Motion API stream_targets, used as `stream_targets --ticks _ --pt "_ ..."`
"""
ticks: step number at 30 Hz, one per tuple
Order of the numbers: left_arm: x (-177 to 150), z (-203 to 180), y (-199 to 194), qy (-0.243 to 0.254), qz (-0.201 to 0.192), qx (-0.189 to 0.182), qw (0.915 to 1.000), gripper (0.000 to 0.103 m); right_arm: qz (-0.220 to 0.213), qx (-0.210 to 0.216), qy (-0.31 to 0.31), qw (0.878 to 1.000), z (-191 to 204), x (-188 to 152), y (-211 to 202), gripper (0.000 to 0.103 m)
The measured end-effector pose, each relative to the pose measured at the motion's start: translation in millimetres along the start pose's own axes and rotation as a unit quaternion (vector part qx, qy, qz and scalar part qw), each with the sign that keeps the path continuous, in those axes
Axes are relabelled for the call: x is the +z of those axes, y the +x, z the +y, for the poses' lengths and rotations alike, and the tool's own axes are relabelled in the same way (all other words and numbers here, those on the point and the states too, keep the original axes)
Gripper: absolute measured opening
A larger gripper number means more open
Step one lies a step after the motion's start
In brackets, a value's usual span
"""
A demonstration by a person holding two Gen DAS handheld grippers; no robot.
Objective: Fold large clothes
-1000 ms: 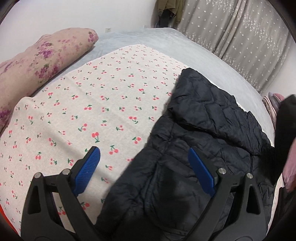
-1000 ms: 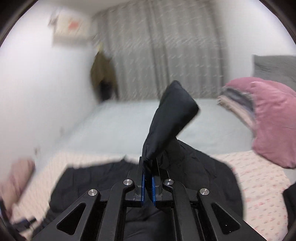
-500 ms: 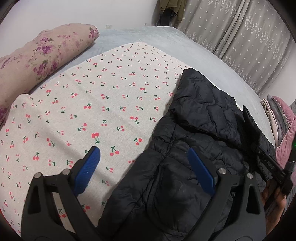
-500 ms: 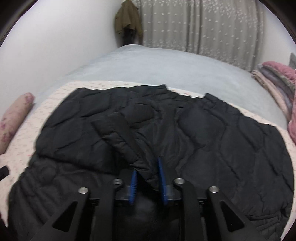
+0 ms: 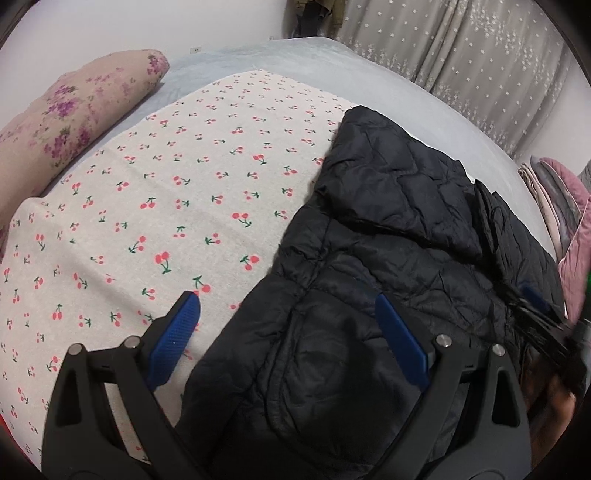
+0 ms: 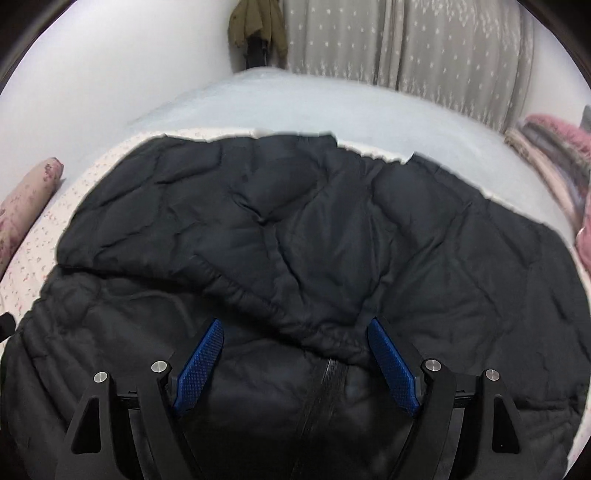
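1. Left wrist view: the left claw (image 5: 286, 325) hangs released, its blue pads spread wide and gripping nothing, above the near left edge of a black quilted jacket (image 5: 399, 266). The jacket lies on a cherry-print sheet (image 5: 166, 206) spread over the bed (image 5: 325, 66), with one panel or sleeve folded inward across its top. A floral rolled quilt (image 5: 70, 122) sits at the far left and a stack of folded pink textiles (image 5: 557, 206) at the right edge. The right claw shows blurred at the right edge, too unclear to read here.

2. Right wrist view: the right claw (image 6: 293, 350) is likewise released and empty, pads apart on either side of an elastic-edged fold of the jacket (image 6: 332, 229), which fills most of the frame, spread flat. A dark seam or zipper strip (image 6: 325, 387) runs down between the pads. An olive coat (image 6: 258, 26) hangs by the star-dotted curtain (image 6: 424, 48).

3. Step in hand, as I judge it: one inward fold appears laid down, and both claws are free between grasps.

4. Next move likely calls for lowering each claw onto an outer edge or the hem, clenching through the puffy layers, then carrying that side across without dragging the laid fold.
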State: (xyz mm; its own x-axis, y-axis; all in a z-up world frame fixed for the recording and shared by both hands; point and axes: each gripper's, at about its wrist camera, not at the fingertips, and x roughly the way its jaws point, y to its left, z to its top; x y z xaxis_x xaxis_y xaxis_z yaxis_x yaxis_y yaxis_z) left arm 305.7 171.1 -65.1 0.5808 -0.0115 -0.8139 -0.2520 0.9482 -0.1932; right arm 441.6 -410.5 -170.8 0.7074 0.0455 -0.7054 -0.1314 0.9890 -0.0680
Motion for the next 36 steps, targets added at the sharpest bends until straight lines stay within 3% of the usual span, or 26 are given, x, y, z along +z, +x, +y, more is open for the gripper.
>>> stream_targets --ticks 9,16,21,24,27,29,33,36 --pt "-7.8 -2.1 -11.6 0.007 -0.004 -0.004 1.0000 0.095 -0.084 -0.108 0.007 0.991 -20.5 -62.2 -153.0 0.082" --pt "-38.1 9.7 -55.7 0.033 -0.003 -0.023 0.9992 0.095 -0.068 -0.185 0.037 0.980 -71.6 -157.0 -241.7 0.082" --pt "-79.6 35.3 -98.0 0.038 0.018 -0.069 0.9967 0.095 -0.027 -0.213 0.097 0.972 -131.6 -229.7 -271.8 0.082" --pt "-103.1 42.9 -112.3 0.060 0.023 -0.056 0.9964 0.095 -0.013 -0.213 0.151 0.965 -160.0 -259.5 -279.0 0.082" --pt "-120.4 48.4 -114.8 0.055 0.050 -0.069 0.9948 0.095 -0.002 -0.183 0.216 0.959 -179.0 -285.0 -278.9 0.082" --pt "-124.5 51.3 -109.4 0.047 0.058 -0.063 0.9951 0.095 0.007 -0.158 0.238 0.958 -183.1 -293.0 -276.9 0.082" --pt "-136.2 64.4 -95.1 0.021 0.064 -0.044 0.9967 0.095 0.002 -0.158 0.234 0.959 -180.3 -291.3 -278.6 0.082" --pt "-148.0 72.4 -84.0 0.008 0.069 -0.043 0.9967 0.093 0.022 -0.162 0.240 0.957 -179.9 -296.3 -269.9 0.082"
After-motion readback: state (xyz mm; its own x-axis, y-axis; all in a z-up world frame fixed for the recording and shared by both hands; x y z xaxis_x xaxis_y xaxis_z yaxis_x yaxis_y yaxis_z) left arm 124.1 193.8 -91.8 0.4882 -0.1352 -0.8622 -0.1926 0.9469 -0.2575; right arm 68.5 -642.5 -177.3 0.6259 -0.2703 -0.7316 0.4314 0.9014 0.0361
